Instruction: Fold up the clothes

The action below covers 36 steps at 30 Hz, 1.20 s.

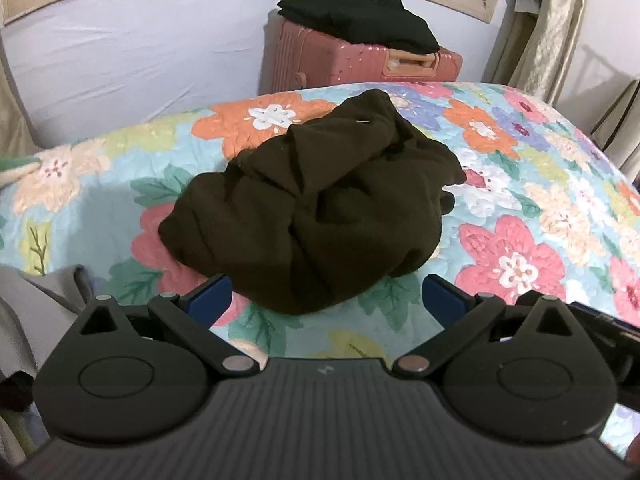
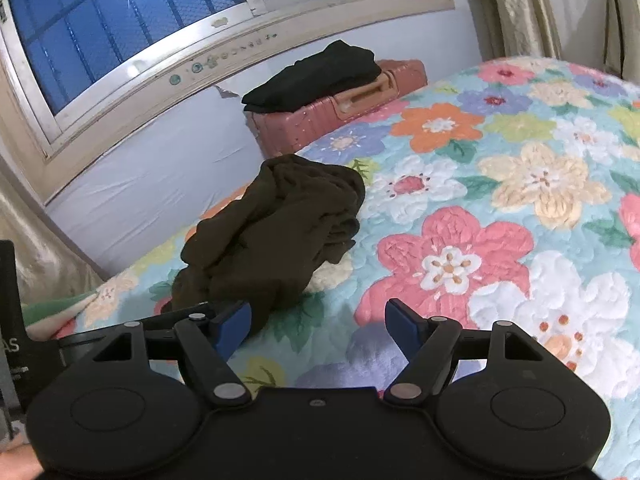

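Note:
A dark brown garment (image 1: 316, 208) lies crumpled in a heap on the floral bedspread (image 1: 516, 184). My left gripper (image 1: 326, 294) is open, its blue-padded fingers wide apart just short of the heap's near edge, nothing pressed between them. In the right wrist view the same garment (image 2: 276, 236) lies ahead and to the left. My right gripper (image 2: 318, 324) is open over bare bedspread (image 2: 480, 208), its left pad close beside the garment's near end. A folded black garment (image 1: 360, 22) rests on a pink suitcase (image 1: 340, 64) beyond the bed.
The pink suitcase (image 2: 360, 108) stands between the bed's far side and the pale blue wall (image 1: 132, 76), under a window (image 2: 120, 12). Curtains (image 1: 548, 28) hang at the right. Grey cloth (image 1: 36, 312) lies at the bed's near left.

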Each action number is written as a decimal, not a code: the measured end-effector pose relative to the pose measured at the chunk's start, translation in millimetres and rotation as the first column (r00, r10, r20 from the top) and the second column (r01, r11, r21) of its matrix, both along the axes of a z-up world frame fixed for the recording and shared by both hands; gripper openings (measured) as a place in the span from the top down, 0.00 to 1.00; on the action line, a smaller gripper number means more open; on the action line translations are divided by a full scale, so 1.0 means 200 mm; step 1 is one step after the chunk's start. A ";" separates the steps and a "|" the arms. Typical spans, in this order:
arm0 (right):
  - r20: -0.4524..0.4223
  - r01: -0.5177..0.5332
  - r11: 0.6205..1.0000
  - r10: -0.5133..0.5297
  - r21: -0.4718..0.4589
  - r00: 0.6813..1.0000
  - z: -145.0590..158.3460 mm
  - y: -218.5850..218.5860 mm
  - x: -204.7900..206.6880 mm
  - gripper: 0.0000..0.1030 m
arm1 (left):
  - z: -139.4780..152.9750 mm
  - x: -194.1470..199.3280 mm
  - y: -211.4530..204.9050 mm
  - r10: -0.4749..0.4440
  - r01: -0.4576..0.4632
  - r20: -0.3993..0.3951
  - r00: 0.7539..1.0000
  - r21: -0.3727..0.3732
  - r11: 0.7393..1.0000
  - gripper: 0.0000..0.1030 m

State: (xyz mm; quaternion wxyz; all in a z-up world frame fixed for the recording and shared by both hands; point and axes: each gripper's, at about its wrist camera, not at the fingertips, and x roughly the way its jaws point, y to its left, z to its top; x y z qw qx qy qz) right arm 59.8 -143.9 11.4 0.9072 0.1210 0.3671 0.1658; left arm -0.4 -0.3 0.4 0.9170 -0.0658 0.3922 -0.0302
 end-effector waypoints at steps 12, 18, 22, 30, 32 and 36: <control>-0.016 -0.019 1.000 0.019 0.019 1.000 0.06 0.03 0.00 0.23 | -0.02 0.02 0.07 0.028 -0.029 -0.036 0.999 -0.047 0.998 0.00; -0.014 -0.015 1.000 0.015 0.014 1.000 0.07 0.04 -0.02 0.23 | -0.01 0.02 0.08 0.028 -0.030 -0.047 0.999 -0.037 0.999 0.00; 0.015 -0.019 0.999 0.020 -0.036 1.000 0.09 0.07 -0.03 0.23 | -0.01 0.02 0.09 0.030 -0.032 -0.045 0.999 -0.041 0.999 0.00; 0.026 -0.018 0.998 0.020 -0.056 0.999 0.09 0.09 -0.03 0.23 | -0.01 0.03 0.11 0.030 -0.034 -0.060 0.998 -0.055 0.998 0.00; 0.027 -0.024 0.998 0.025 -0.059 0.999 0.09 0.09 -0.03 0.23 | -0.02 0.03 0.12 0.033 -0.037 -0.069 0.997 -0.057 0.998 0.00; 0.029 -0.025 0.998 0.027 -0.060 0.999 0.08 0.10 -0.03 0.23 | -0.02 0.03 0.13 0.034 -0.039 -0.075 0.997 -0.066 0.997 0.00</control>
